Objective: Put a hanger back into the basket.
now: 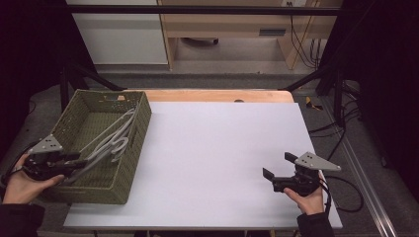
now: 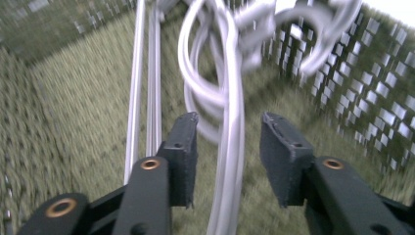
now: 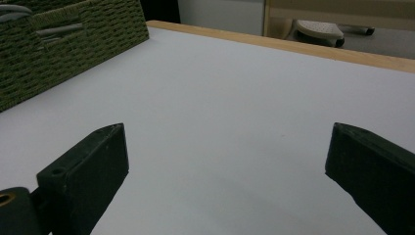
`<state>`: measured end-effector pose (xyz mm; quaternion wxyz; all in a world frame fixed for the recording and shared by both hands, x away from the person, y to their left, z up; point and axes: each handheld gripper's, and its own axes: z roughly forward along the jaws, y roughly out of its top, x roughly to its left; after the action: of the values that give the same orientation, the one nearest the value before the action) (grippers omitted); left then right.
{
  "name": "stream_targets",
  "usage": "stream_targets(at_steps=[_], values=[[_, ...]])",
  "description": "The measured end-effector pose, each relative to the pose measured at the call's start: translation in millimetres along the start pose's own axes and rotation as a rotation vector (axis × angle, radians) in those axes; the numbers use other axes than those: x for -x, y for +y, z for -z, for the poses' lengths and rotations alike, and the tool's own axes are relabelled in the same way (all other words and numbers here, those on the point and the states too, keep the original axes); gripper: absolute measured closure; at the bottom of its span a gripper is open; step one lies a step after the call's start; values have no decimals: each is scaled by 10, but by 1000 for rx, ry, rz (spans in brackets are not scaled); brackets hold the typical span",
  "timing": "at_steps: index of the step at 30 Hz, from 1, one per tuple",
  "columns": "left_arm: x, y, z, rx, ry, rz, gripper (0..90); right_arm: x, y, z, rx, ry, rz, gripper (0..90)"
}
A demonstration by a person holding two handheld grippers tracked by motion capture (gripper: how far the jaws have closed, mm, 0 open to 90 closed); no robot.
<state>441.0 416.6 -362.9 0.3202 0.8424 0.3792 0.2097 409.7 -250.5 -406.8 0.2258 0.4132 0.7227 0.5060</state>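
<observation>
Two grippers: one in each of the person's hands, the left at the basket, the right well apart over the bare board.
Left gripper [image 1: 74, 162]: it reaches over the near left wall of the olive-green woven basket [image 1: 132, 143], its black jaws pointing into the basket; a grey three-cornered plate sits on top of it.
Left jaws: parted, with the pale strands running up between them in the left gripper view; neither pad presses on a strand, so nothing is clamped.
Pale grey clothes hangers [image 2: 230, 93]: a bundle of thin hangers lies slanting inside the basket, the hooks curled toward the far right wall, the long straight bars running back toward the left gripper.
Basket: rectangular, standing on the left edge of the white board [image 1: 222, 158], slightly turned to it, with a slot handle in its far end wall.
Right gripper [image 1: 278, 167]: held low above the near right part of the board, its jaws wide apart with only bare white surface between them.
Right hand [image 1: 310, 200]: cupped under the gripper's body, a dark sleeve behind it.
Beyond the board: a strip of light wooden tabletop [image 1: 217, 95] shows along the far edge.
</observation>
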Motion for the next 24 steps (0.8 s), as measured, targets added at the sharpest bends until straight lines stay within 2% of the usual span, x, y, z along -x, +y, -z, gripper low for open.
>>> stream_targets(at_steps=[2, 9, 11, 15, 17, 24], values=[[59, 61, 9, 59, 17, 17, 514, 6, 1, 10, 1, 2, 2, 27], [325, 231, -22, 224, 1, 57, 369, 12, 9, 31, 14, -3, -1, 26], [429, 268, -44, 281, -4, 82, 312, 10, 11, 33, 18, -5, -5, 25], [642, 315, -83, 365, -23, 109, 227, 9, 16, 43, 29, -8, -14, 21], [775, 338, -117, 416, -56, 112, 194, 17, 17, 49, 32, -9, -13, 20], [1144, 412, -287, 440, -81, 96, 73, 20, 20, 68, 39, -11, -16, 14]])
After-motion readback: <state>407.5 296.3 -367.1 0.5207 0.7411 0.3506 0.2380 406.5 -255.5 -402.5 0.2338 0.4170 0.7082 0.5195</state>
